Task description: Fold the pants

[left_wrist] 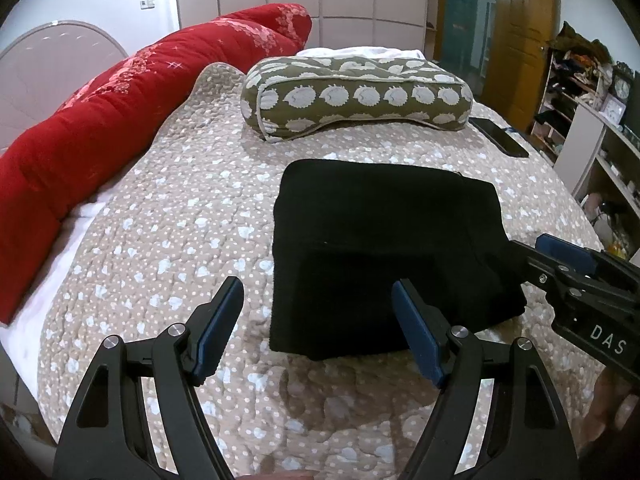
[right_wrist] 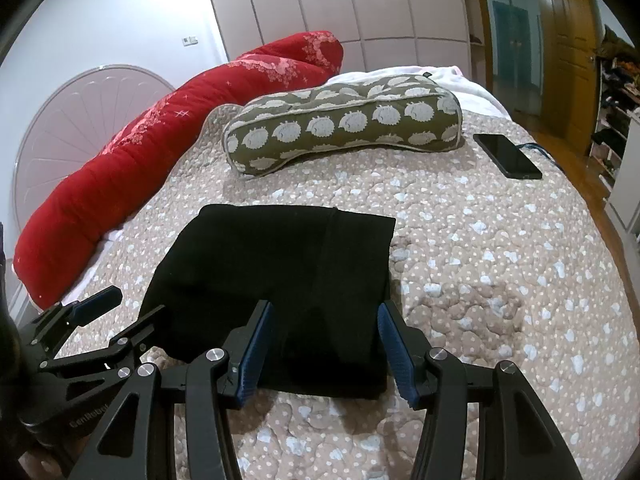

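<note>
The black pants (left_wrist: 380,248) lie folded into a thick rectangle on the quilted bed cover (left_wrist: 180,240); they also show in the right wrist view (right_wrist: 280,280). My left gripper (left_wrist: 318,300) is open and empty, just above the pants' near left corner. My right gripper (right_wrist: 326,320) is open and empty, its fingers straddling the pants' near right edge. In the left wrist view the right gripper (left_wrist: 532,248) comes in from the right at the pants' right edge. In the right wrist view the left gripper (right_wrist: 132,304) sits at the pants' left edge.
A green pillow with white hedgehog print (left_wrist: 356,96) lies beyond the pants. A long red bolster (left_wrist: 120,120) runs along the left side. A black phone (right_wrist: 506,156) lies at the far right of the bed. Shelves (left_wrist: 592,120) stand to the right.
</note>
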Demonstrator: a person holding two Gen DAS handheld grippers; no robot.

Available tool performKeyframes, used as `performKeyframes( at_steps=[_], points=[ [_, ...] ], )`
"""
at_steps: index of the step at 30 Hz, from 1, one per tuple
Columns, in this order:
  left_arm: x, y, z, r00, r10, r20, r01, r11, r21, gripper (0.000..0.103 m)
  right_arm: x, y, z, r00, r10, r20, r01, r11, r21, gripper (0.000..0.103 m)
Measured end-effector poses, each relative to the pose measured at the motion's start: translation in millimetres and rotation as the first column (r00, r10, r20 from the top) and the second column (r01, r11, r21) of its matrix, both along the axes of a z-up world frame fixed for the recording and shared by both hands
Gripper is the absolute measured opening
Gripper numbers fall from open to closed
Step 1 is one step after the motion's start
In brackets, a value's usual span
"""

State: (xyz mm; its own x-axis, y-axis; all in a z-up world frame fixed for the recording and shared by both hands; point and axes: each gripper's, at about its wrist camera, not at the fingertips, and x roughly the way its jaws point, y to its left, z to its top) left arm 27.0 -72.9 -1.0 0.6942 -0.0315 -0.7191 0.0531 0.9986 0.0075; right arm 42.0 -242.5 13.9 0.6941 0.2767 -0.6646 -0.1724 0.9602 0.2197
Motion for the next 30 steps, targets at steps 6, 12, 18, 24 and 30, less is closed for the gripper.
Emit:
performKeyframes(
  at_steps=[6, 12, 18, 24, 30],
  points=[
    [0.1, -5.3, -1.5, 1.0, -0.01, -0.001, 0.01, 1.0, 0.011, 0.077, 0.9, -2.5, -2.4, 1.0, -0.004, -0.008, 0.004, 1.0, 0.003, 0.052],
    [0.7, -7.2, -2.6, 1.0, -0.015, -0.006, 0.015, 1.0, 0.014, 0.077, 1.3, -2.6, -3.2, 1.0, 0.0, -0.011, 0.0, 1.0, 0.003, 0.053],
    [1.0, -7.7, -3.7, 1.0, -0.013, -0.01, 0.014, 1.0, 0.013, 0.077, 1.7, -2.8, -4.0, 1.0, -0.001, -0.014, 0.001, 1.0, 0.004, 0.053],
    [1.3, -7.5, -3.9, 1.0, -0.013, -0.009, 0.013, 1.0, 0.013, 0.077, 2.3, -0.6, -4.6, 1.0, 0.005, -0.016, -0.005, 1.0, -0.001, 0.053],
    [1.0, -4.6, -6.1, 1.0, -0.007, -0.013, 0.007, 1.0, 0.007, 0.077, 3.2, 0.1, -4.3, 1.0, 0.007, -0.016, -0.007, 1.0, -0.003, 0.053]
  ],
)
